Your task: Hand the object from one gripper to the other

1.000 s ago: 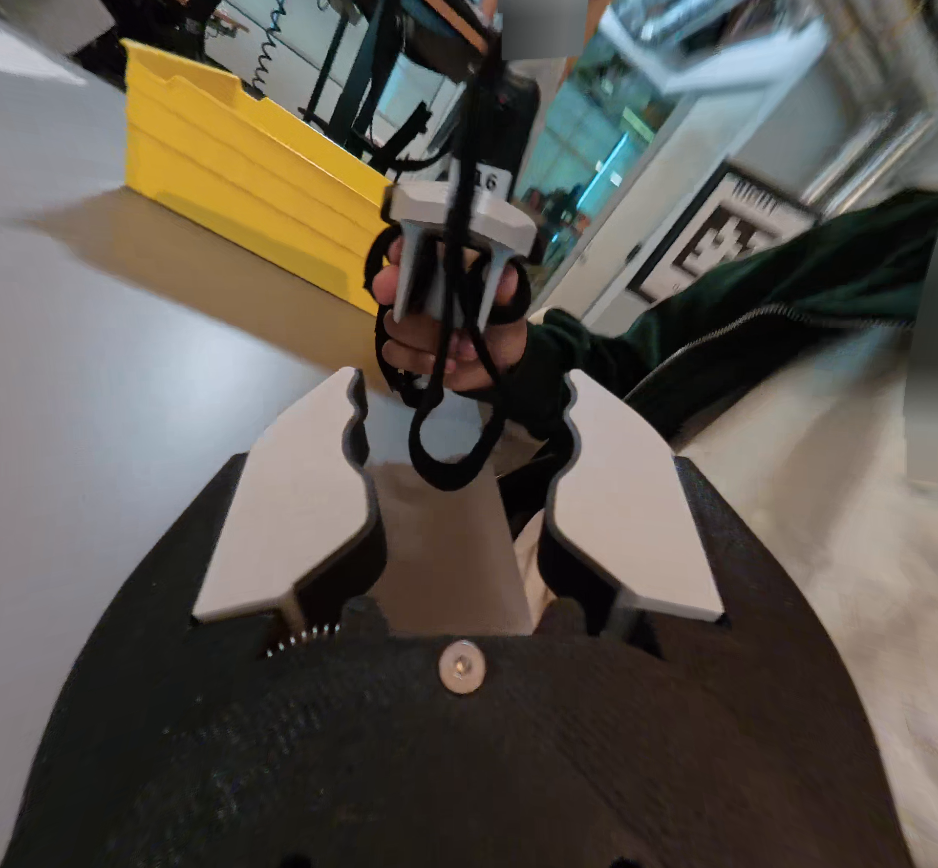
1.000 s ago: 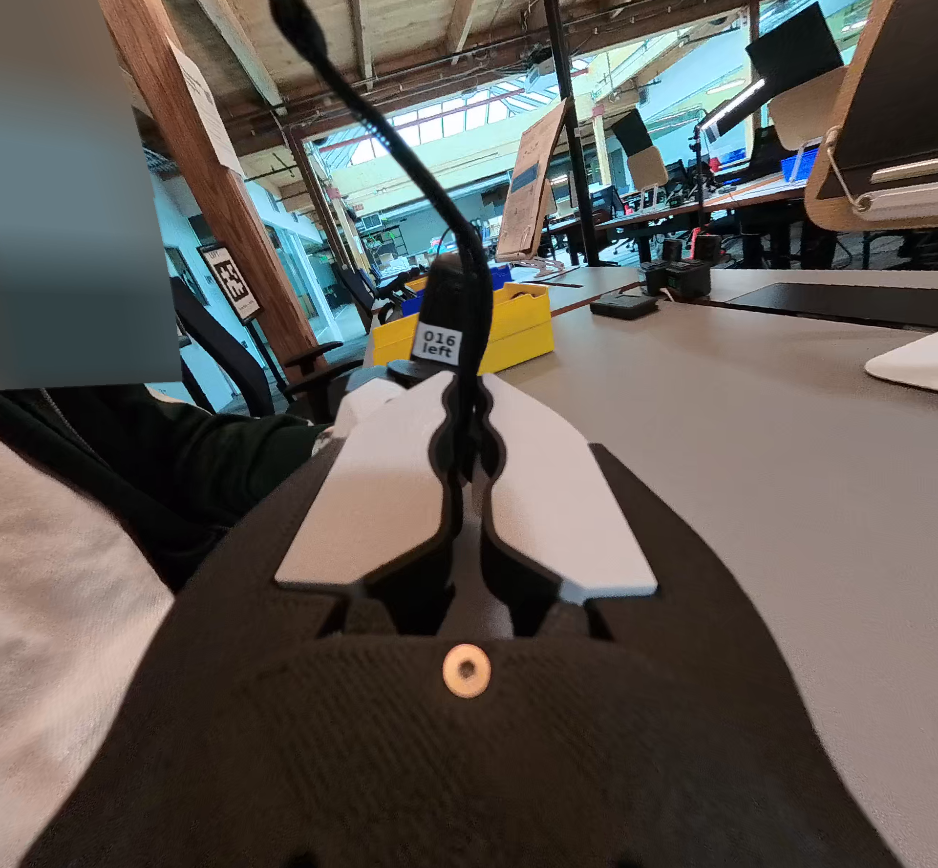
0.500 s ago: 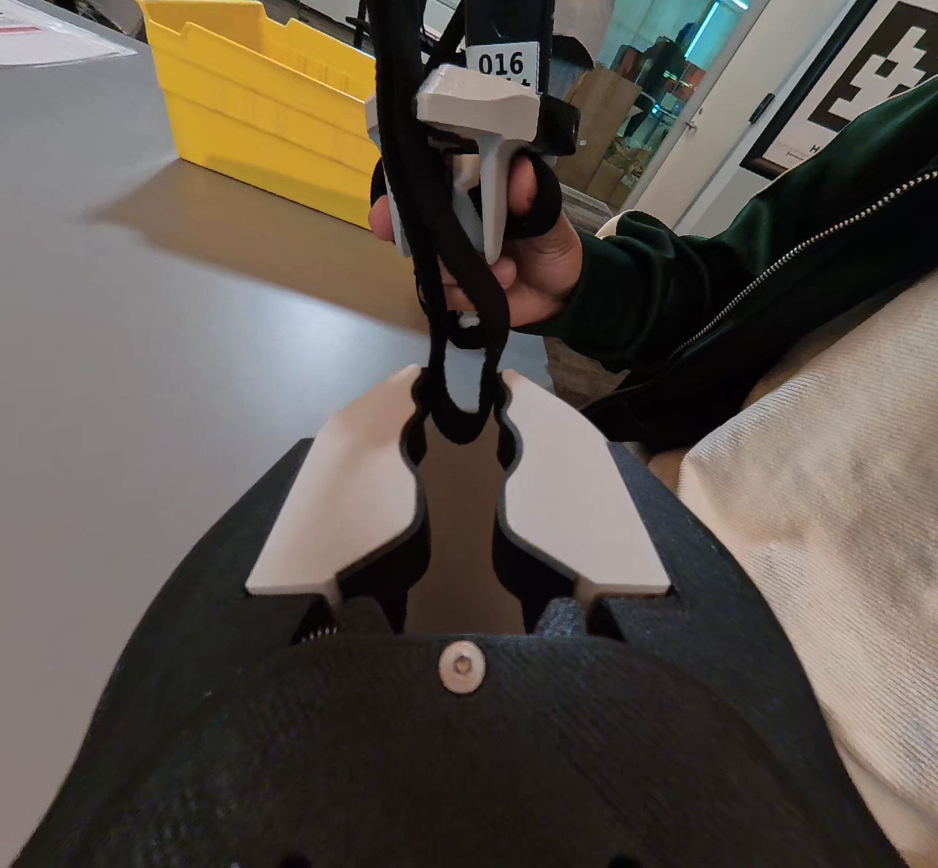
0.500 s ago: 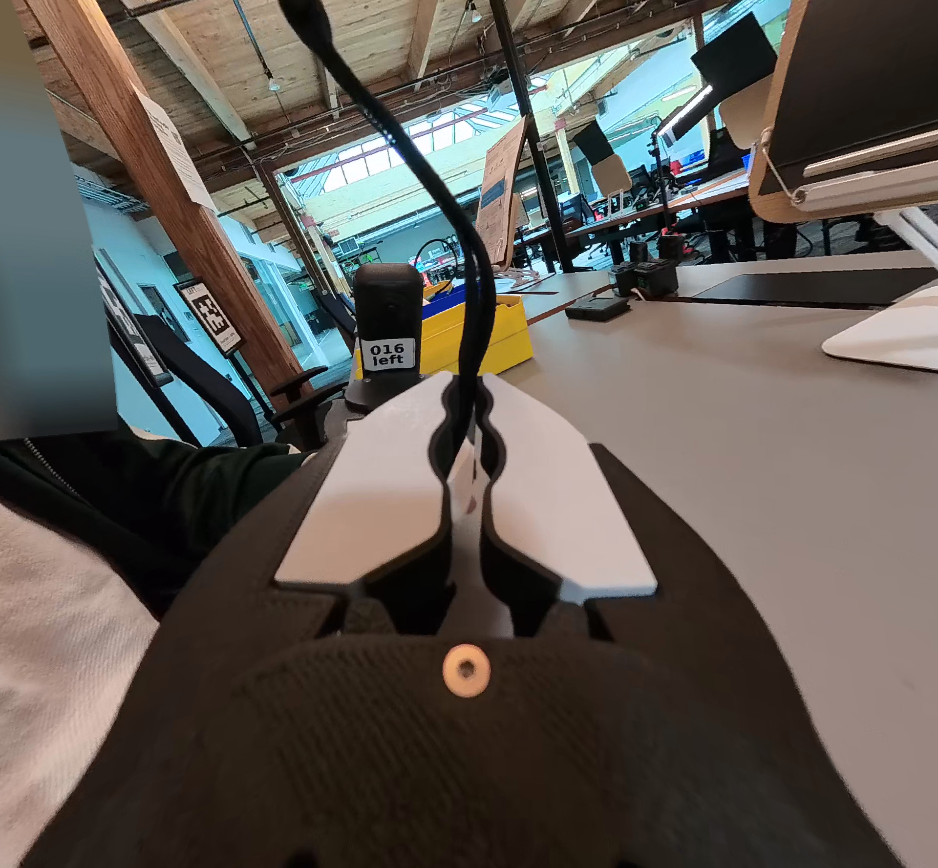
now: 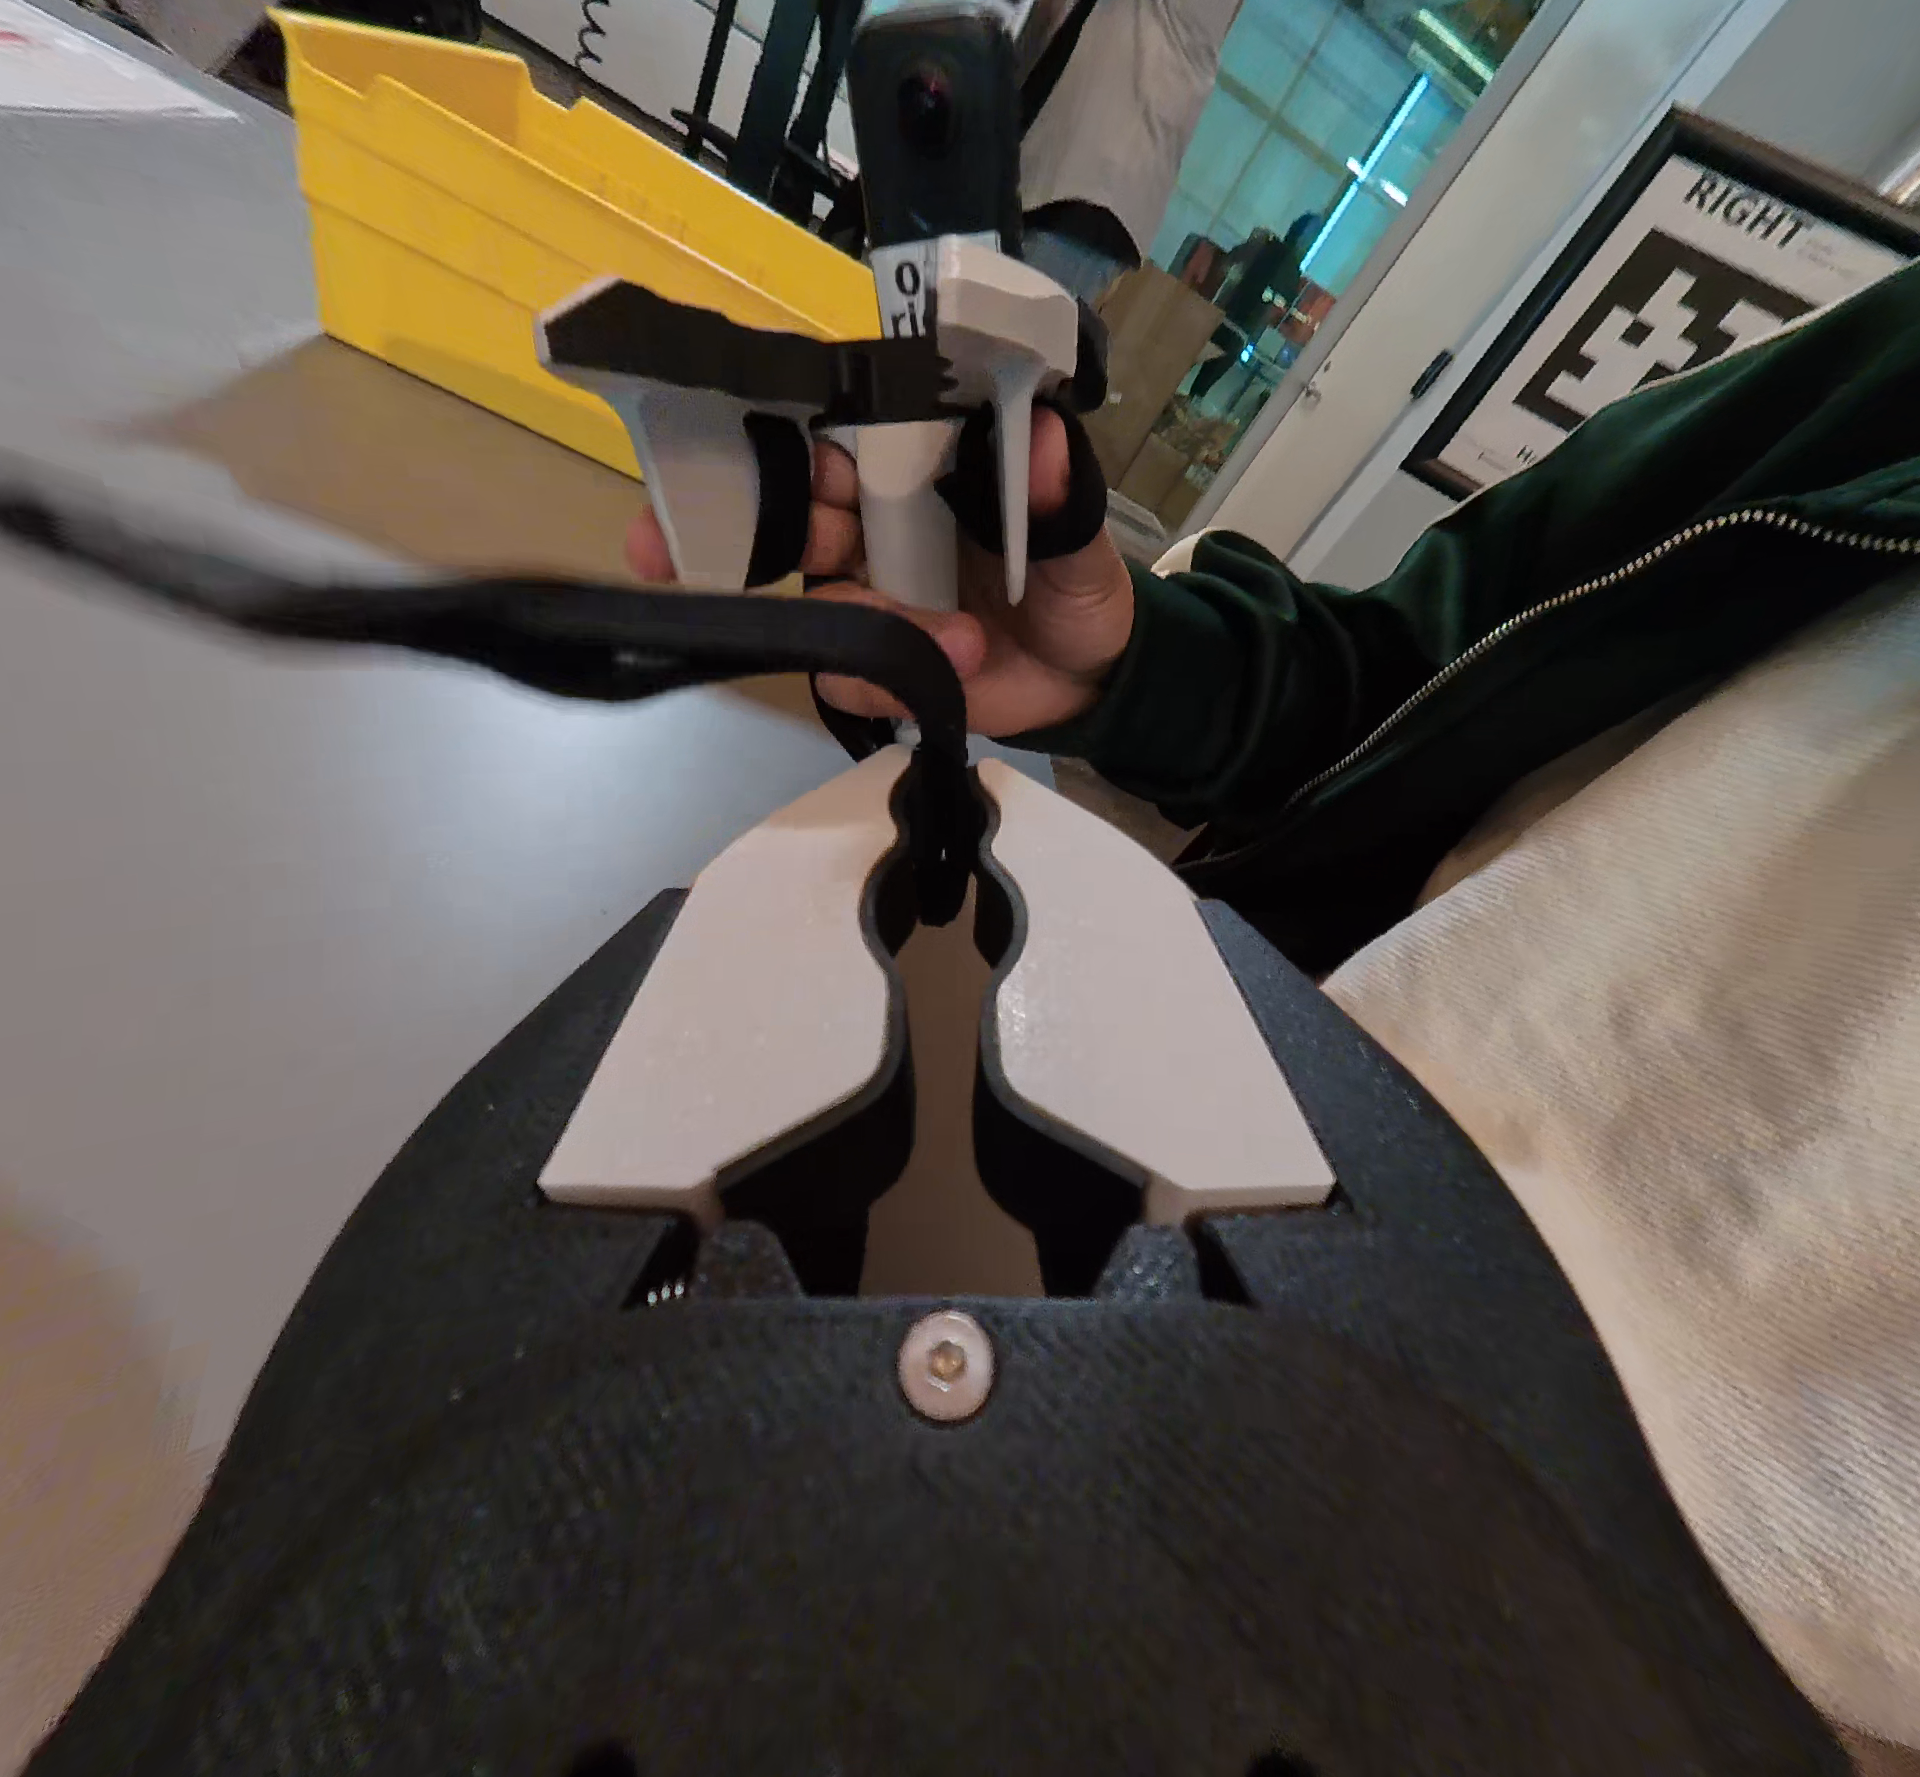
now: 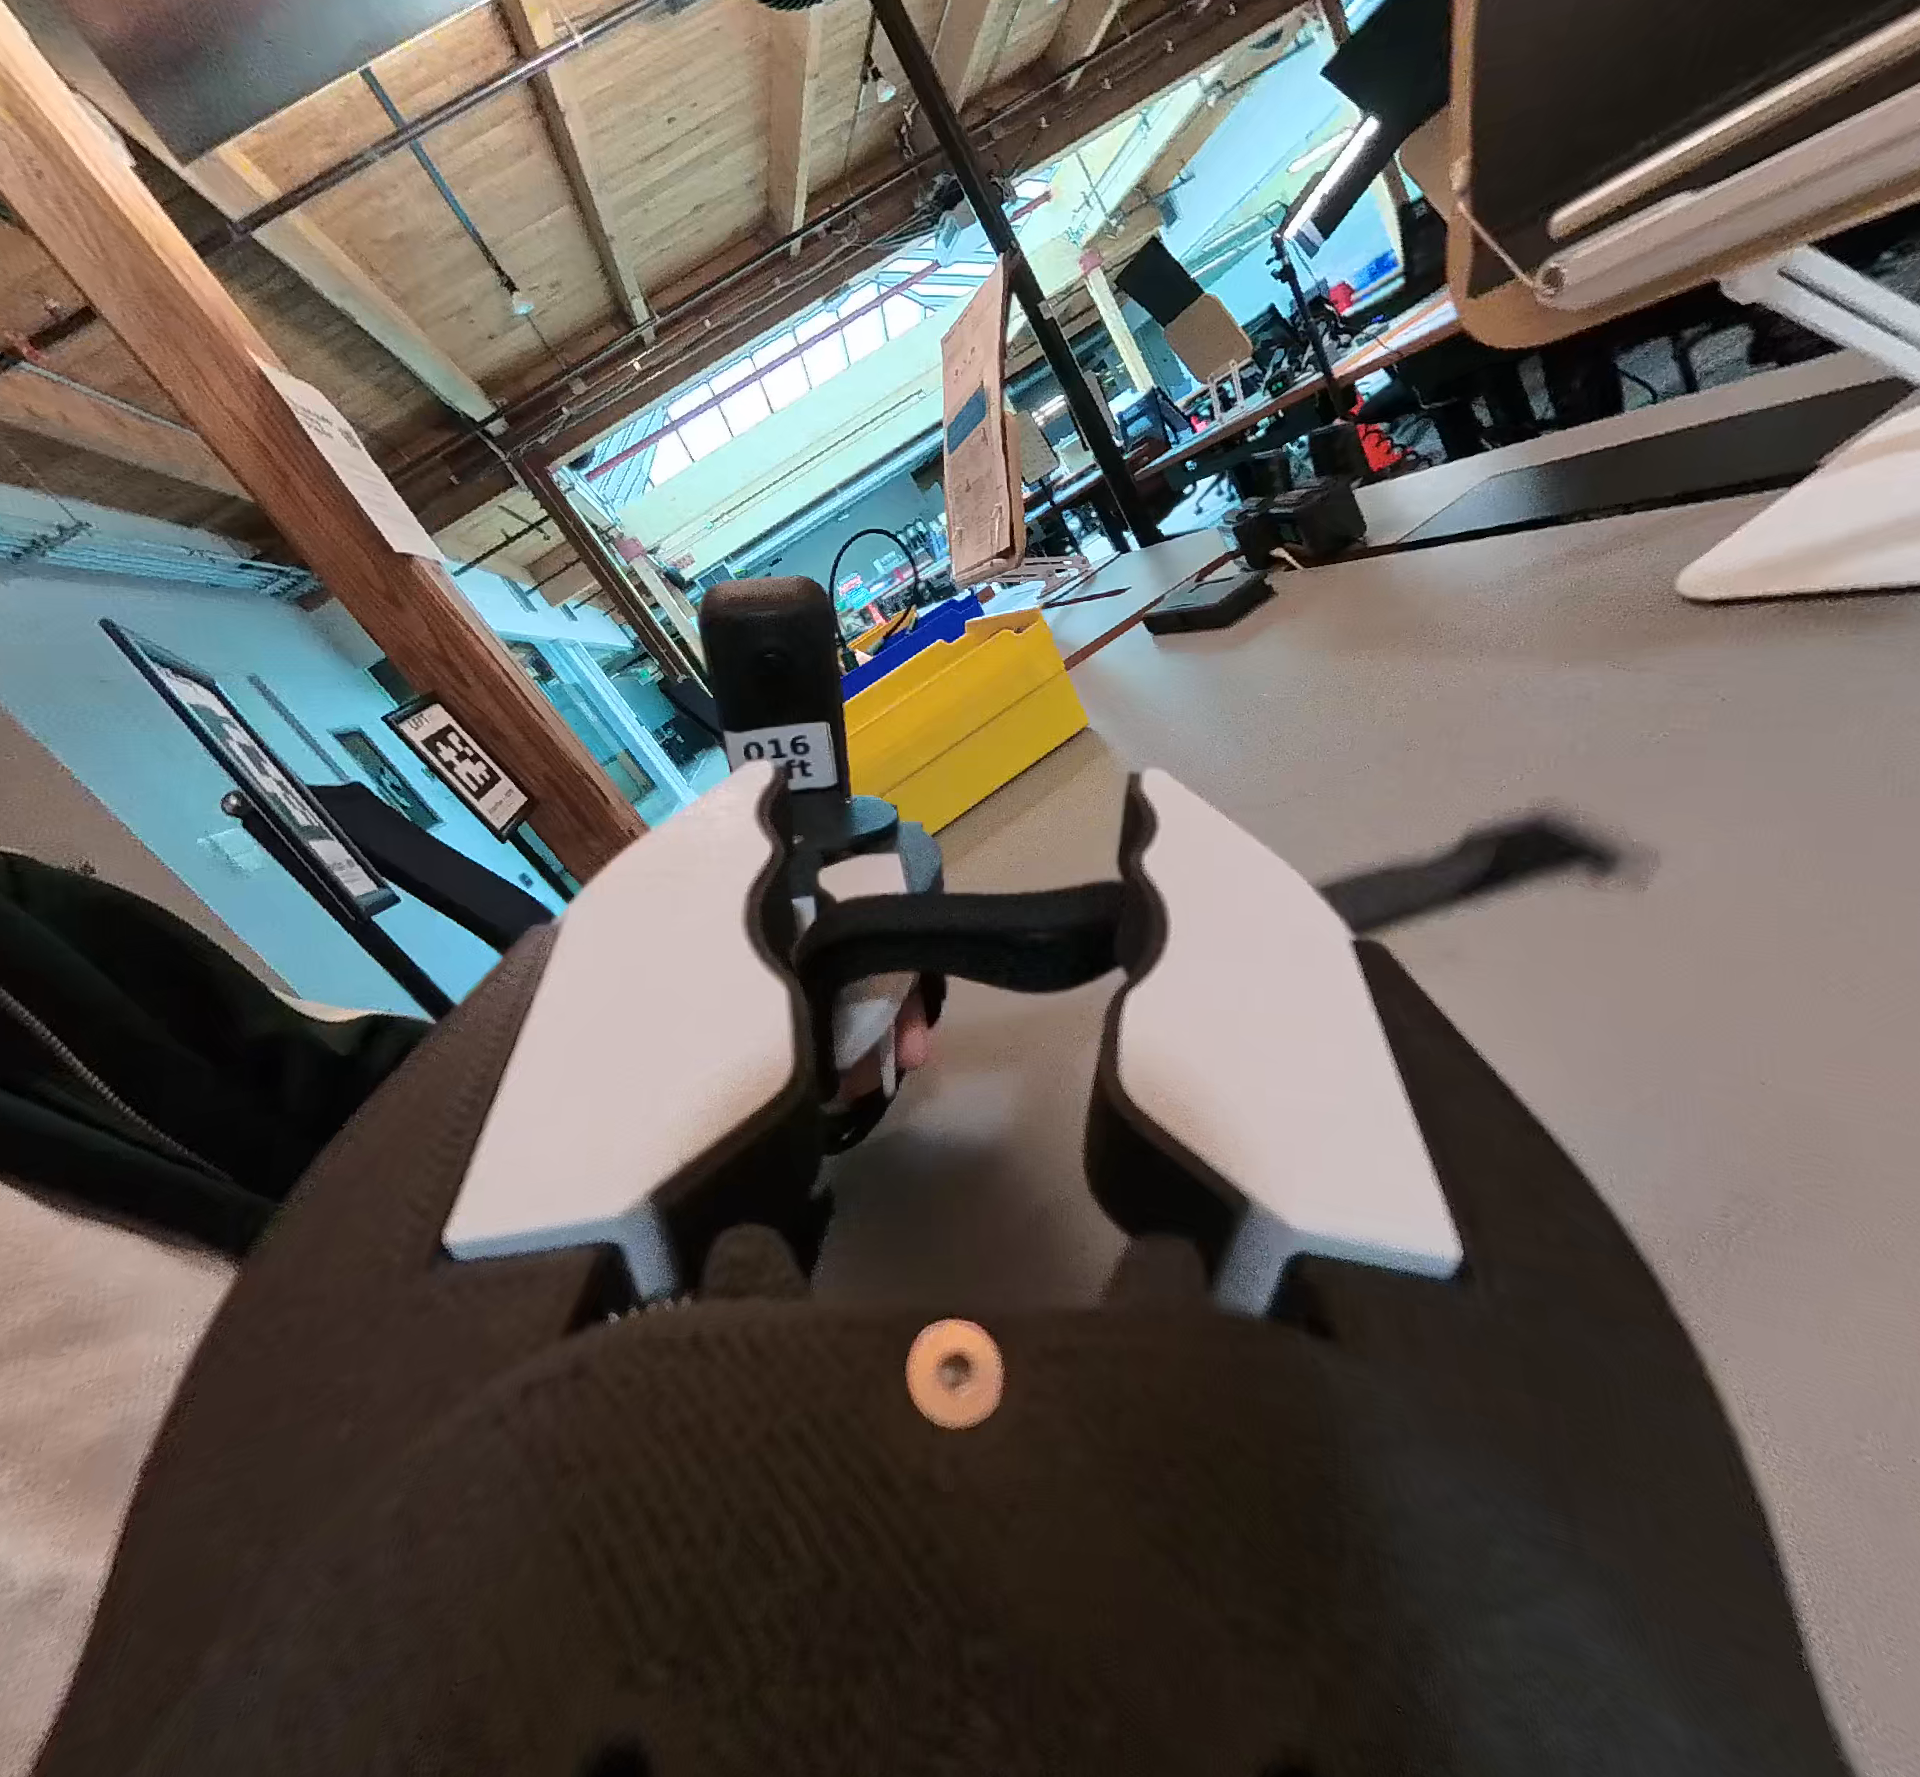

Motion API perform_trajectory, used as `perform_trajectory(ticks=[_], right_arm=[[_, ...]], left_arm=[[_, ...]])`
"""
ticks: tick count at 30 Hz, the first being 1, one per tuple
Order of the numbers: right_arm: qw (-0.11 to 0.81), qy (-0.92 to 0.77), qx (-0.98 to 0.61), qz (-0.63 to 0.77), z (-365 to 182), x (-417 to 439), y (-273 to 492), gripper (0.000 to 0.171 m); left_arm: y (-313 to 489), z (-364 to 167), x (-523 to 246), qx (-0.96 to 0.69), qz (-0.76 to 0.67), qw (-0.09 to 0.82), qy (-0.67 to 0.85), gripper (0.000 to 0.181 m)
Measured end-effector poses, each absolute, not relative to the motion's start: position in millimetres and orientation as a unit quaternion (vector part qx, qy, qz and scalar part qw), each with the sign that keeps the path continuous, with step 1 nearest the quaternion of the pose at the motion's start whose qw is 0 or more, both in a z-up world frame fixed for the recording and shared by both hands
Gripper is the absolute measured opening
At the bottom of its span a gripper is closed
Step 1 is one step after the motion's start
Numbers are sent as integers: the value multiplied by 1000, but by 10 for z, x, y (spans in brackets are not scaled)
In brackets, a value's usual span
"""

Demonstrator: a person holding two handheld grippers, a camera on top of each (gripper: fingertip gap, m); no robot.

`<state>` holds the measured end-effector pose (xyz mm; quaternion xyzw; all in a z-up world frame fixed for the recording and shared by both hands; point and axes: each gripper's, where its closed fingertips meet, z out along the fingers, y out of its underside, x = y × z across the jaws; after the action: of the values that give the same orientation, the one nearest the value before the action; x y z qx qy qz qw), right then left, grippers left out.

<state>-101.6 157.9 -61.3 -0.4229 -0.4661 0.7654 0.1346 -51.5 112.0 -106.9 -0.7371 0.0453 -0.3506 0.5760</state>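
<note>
The object is a black strap (image 5: 623,610). My left gripper (image 5: 940,792) is shut on one end of it, and the rest trails off blurred to the left above the grey table (image 5: 312,948). My right gripper (image 5: 800,356), held by a hand (image 5: 1049,626), faces me with its jaws wide apart and above the strap. In the right wrist view my right gripper (image 6: 951,808) is open. The strap (image 6: 966,932) crosses the gap between its fingers and trails right over the table. The left gripper (image 6: 868,886) sits just beyond, partly hidden.
A yellow bin (image 5: 499,200) stands on the table behind the grippers; it also shows in the right wrist view (image 6: 966,709). A white monitor foot (image 6: 1818,532) and small black devices (image 6: 1210,600) sit at the far right. A green sleeve (image 5: 1455,647) reaches in from the right.
My left gripper has closed on the strap's lower loop. My right gripper has opened and let the strap go. The strap has swung from hanging upright to lying sideways.
</note>
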Motion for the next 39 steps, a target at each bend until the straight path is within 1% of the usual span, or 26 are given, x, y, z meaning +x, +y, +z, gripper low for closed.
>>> perform_trajectory(ticks=[5, 11, 15, 21, 24, 27, 29, 30, 31, 37, 39], right_arm=[[134, -470, -444, 751, -714, -1062, 1624, 64], [169, -515, -424, 726, -745, -1051, 1579, 58], [219, -573, -384, 690, -766, -1014, 1483, 52], [333, -683, -278, 588, -831, -919, 1213, 42], [362, -717, -246, 542, -912, -904, 1103, 38], [375, -727, -235, 525, -932, -897, 1060, 28], [379, -726, -232, 525, -911, -885, 1061, 13], [381, -725, -231, 526, -900, -879, 1068, 10], [382, -723, -232, 527, -891, -878, 1079, 8], [369, -698, -257, 557, -805, -883, 1169, 6], [354, -678, -274, 583, -748, -884, 1221, 6]], left_arm=[[1086, -934, -637, -701, -385, 600, 10, 3], [1001, -737, -714, -650, -438, 620, -5, 3], [934, -587, -692, -625, -477, 618, -2, 4], [866, -473, -575, -595, -549, 587, 7, 5], [836, -429, -502, -582, -579, 571, 17, 6], [819, -415, -435, -578, -596, 557, 27, 6], [810, -421, -391, -580, -603, 547, 34, 7], [803, -416, -374, -578, -605, 546, 39, 8], [798, -407, -366, -575, -607, 548, 42, 10], [822, -356, -469, -547, -604, 580, 22, 43], [824, -347, -535, -537, -604, 589, 10, 49]])
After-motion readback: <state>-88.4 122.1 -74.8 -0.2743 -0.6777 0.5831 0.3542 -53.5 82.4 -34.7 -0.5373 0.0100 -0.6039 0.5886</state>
